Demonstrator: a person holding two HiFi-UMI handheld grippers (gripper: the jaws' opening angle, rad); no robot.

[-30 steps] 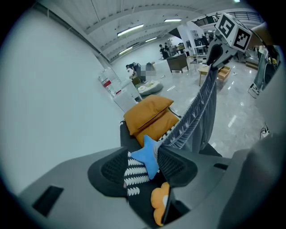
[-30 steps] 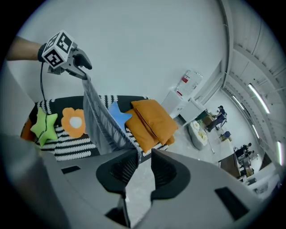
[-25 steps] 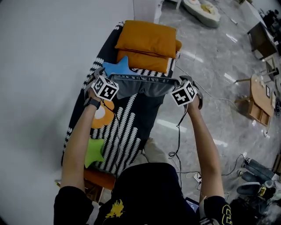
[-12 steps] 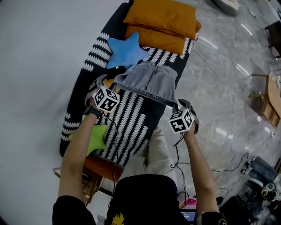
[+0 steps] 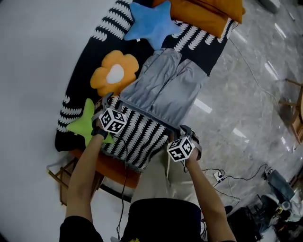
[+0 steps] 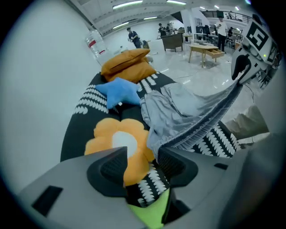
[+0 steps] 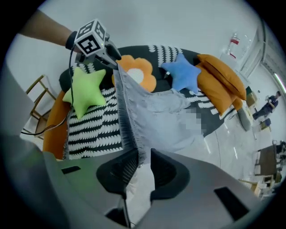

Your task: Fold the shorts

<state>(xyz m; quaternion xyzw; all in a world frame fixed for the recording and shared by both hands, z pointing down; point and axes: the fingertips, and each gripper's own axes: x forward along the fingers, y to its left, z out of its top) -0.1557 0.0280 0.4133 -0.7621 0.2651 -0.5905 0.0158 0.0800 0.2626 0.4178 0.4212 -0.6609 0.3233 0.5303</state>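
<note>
Over the striped cover (image 5: 137,138), left gripper (image 5: 112,100) and right gripper (image 5: 182,128) — clamping the waistband corners — are spreading the shorts (image 5: 163,92) flat; folding probably comes next.

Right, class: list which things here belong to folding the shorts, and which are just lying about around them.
Part of the job: grey shorts, held at the waistband by the left gripper and right gripper.

Just lying about: blue star cushion, orange flower cushion, green star cushion, orange pillows.
</note>
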